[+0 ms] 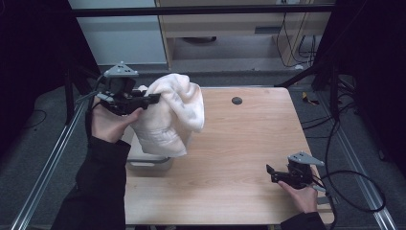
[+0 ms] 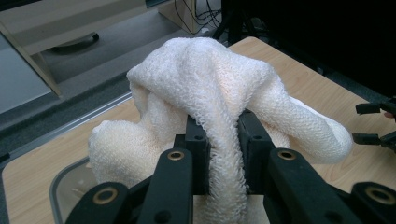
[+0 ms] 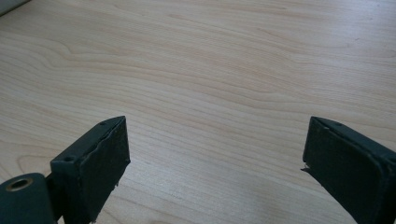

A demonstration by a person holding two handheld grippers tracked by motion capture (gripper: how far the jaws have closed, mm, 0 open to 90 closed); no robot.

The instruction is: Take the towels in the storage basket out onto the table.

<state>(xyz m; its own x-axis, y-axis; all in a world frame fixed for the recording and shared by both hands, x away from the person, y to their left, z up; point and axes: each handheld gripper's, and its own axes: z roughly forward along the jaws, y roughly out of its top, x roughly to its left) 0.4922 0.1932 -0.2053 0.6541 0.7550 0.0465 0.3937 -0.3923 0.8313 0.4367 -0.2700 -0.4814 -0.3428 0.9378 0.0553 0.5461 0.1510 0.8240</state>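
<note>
Down at lower right of the high view, the right hand-held gripper (image 1: 276, 174) sits low over the pale wooden tabletop (image 1: 239, 158), jaws spread wide, holding nothing. Further up at left, the left hand-held gripper (image 1: 143, 99) pinches a fold of the fluffy cream terry towel (image 1: 174, 112), lifted above a grey-rimmed clear container (image 1: 148, 160). Soft, light, floppy stuff, I'd say: grab a bunched ridge, not a loose edge.

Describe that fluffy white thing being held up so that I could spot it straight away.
Start at the wooden table and look to its left edge. There the left hand-held gripper pinches a fold of a cream towel, which hangs over a clear container. It is the one soft, shaggy thing there.
</note>
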